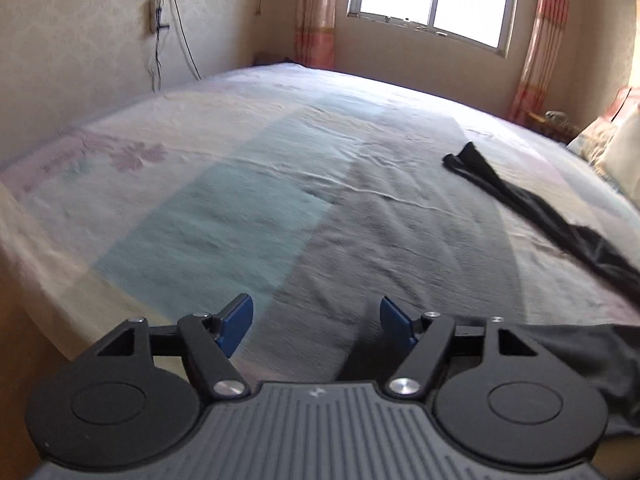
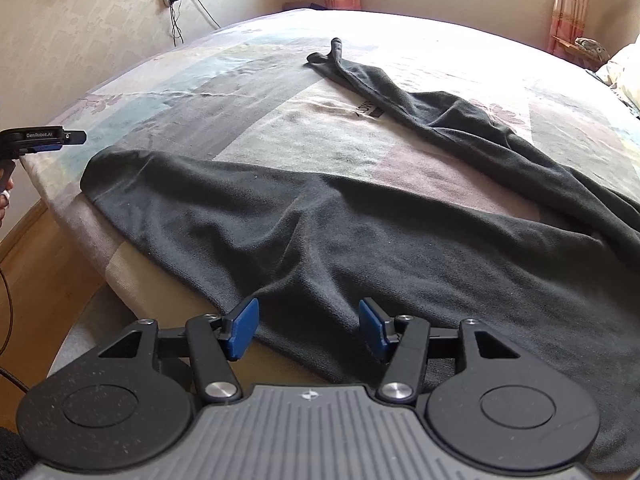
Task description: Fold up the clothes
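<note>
The bed (image 2: 280, 128) fills both views, its patchwork cover mostly bare on the left half and toward the far wall, so there is wide open room there. Its near edge runs across the bottom of both views, with wooden floor (image 2: 36, 264) showing below the near-left corner.

A dark garment (image 2: 360, 232) lies spread on the right part of the bed. Its broad body lies along the near edge and spills slightly over it. One long sleeve (image 2: 384, 92) runs from the right side diagonally away to the far left, ending in a narrow cuff near the middle of the bed. In the left wrist view the same sleeve (image 1: 520, 200) stretches along the right side, and a part of the body (image 1: 592, 360) lies beside the tool.

The right hand-held gripper (image 2: 308, 326) hovers low over the garment's near hem, pointing across the bed, its blue pads well apart with nothing between them. The left hand-held gripper (image 1: 316, 322) points over bare cover at the near edge, left of the garment, pads likewise spread and empty. In the right wrist view it (image 2: 60, 141) appears at the bed's left corner, held level.
</note>
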Demonstrator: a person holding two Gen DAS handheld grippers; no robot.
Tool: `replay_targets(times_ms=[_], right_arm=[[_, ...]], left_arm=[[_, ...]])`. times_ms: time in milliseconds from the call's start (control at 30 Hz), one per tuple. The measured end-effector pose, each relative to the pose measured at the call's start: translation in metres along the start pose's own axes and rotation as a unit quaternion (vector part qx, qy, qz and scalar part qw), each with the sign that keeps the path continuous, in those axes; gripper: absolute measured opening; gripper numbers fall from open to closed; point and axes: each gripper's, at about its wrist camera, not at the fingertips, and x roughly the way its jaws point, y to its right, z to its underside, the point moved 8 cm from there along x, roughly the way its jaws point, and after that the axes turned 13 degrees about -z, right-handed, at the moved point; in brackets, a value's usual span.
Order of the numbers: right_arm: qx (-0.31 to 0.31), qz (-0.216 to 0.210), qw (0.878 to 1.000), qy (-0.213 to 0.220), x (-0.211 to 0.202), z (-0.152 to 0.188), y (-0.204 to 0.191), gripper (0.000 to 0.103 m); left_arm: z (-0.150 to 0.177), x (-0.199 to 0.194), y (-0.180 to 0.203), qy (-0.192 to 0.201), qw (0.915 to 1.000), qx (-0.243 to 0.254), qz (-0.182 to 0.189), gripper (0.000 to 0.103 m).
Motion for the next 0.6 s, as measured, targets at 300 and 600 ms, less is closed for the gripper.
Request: replay_targets(times_ms=[300, 600], right_arm=[[0.0, 0.0, 1.0, -0.014, 0.011, 0.0, 0.0, 0.061], [-0.003, -0.01, 1.0, -0.017, 0.019, -0.002, -0.007, 0.062]], left_arm=[[0.061, 0.0, -0.012, -0.082, 0.9601, -0.237, 0.124, 0.076], [0.051, 0.03, -0.02, -0.1, 0.9274, -0.313, 0.178, 0.079]])
